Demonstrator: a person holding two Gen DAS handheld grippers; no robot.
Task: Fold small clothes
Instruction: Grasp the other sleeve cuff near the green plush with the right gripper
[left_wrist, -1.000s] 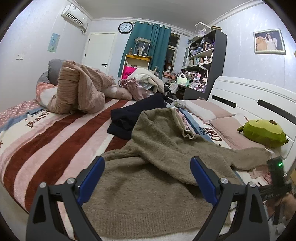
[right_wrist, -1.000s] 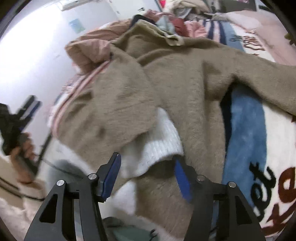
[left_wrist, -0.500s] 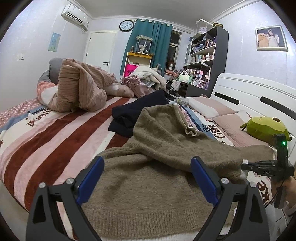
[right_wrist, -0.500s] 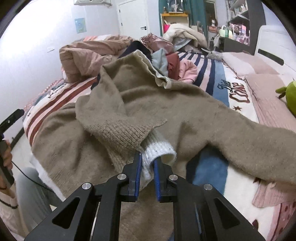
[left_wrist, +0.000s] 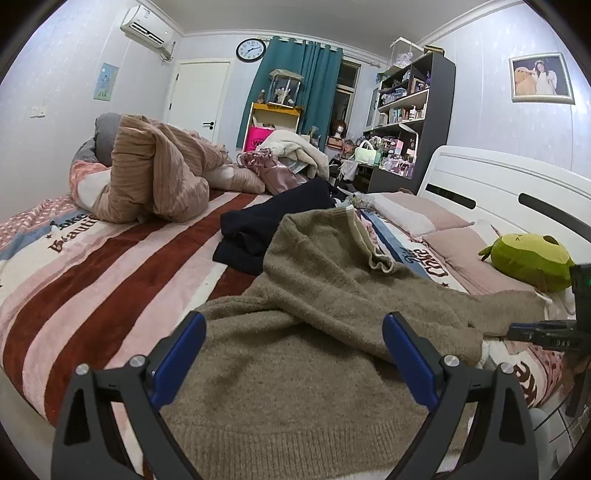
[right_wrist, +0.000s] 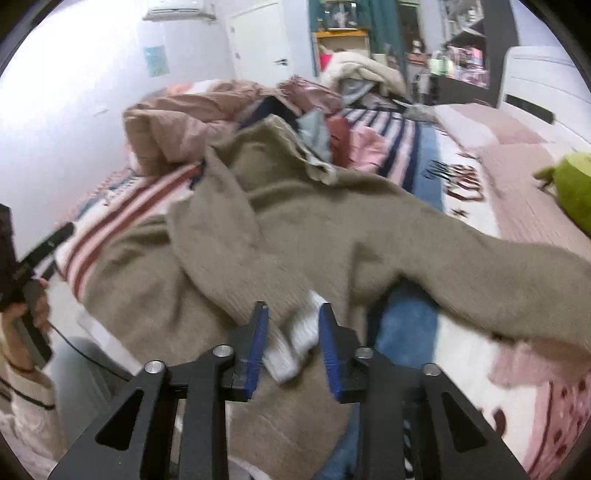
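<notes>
Right wrist view smeared by motion blur throughout; writing on the blanket (right_wrist: 461, 181) unreadable there. Sweater (right_wrist: 332, 221) hem cut off at the bottom edge of the left wrist view, far sleeve end lost at the right edge of the right wrist view. White cuff (right_wrist: 299, 339) between the fingers (right_wrist: 258, 343) of the right hand-held gripper (right_wrist: 291, 325), contact impossible to judge through the blur. Green plush toy (right_wrist: 569, 184) cropped by the frame edge. Dark garment (left_wrist: 273, 225) partly hidden behind the sweater. Shelf (left_wrist: 406, 110) contents too small to identify. Left hand-held gripper (left_wrist: 293, 343) bodies cut off below.
</notes>
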